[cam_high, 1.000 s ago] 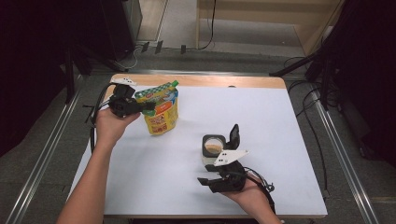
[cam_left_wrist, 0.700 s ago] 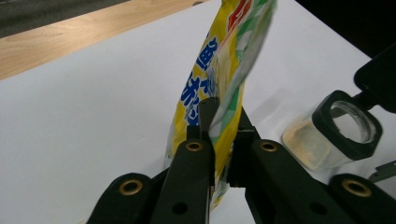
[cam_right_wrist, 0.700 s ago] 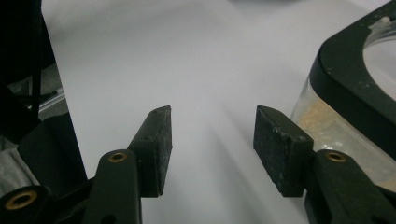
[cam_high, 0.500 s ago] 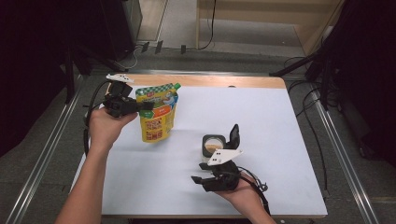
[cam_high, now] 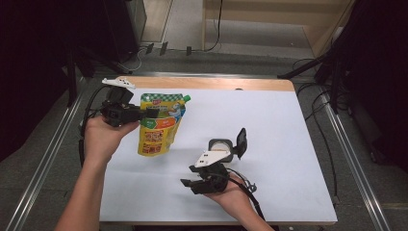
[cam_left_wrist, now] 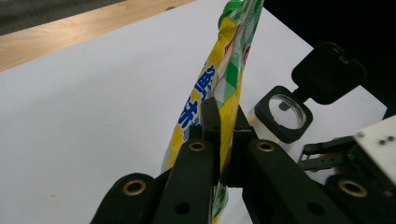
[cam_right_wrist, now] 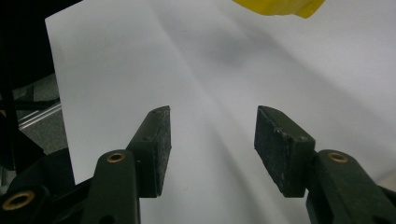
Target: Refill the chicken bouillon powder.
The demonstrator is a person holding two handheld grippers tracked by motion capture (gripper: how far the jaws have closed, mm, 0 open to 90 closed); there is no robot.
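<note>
Yellow-green spout pouch (cam_high: pixel 159 126) hangs upright off the table (cam_high: pixel 288 125), long axis near vertical, green cap (cam_high: pixel 186 98) at top right corner, bottom edge down toward the white surface. Left gripper (cam_high: pixel 153 112) clamps its upper left edge, jaws closed tight on the pouch; same pinch seen in left gripper view (cam_left_wrist: pixel 223 126). Small black-rimmed jar (cam_high: pixel 220 146), hinged lid (cam_high: pixel 241 142) flipped open, stands right of the pouch. Right gripper (cam_high: pixel 188 185), near the jar at the table's near side, jaws half apart, nothing between them.

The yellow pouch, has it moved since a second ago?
Yes. The pouch, clamped in the left hand-held gripper, has swung from lying near the table's wooden edge to hanging upright.
</note>
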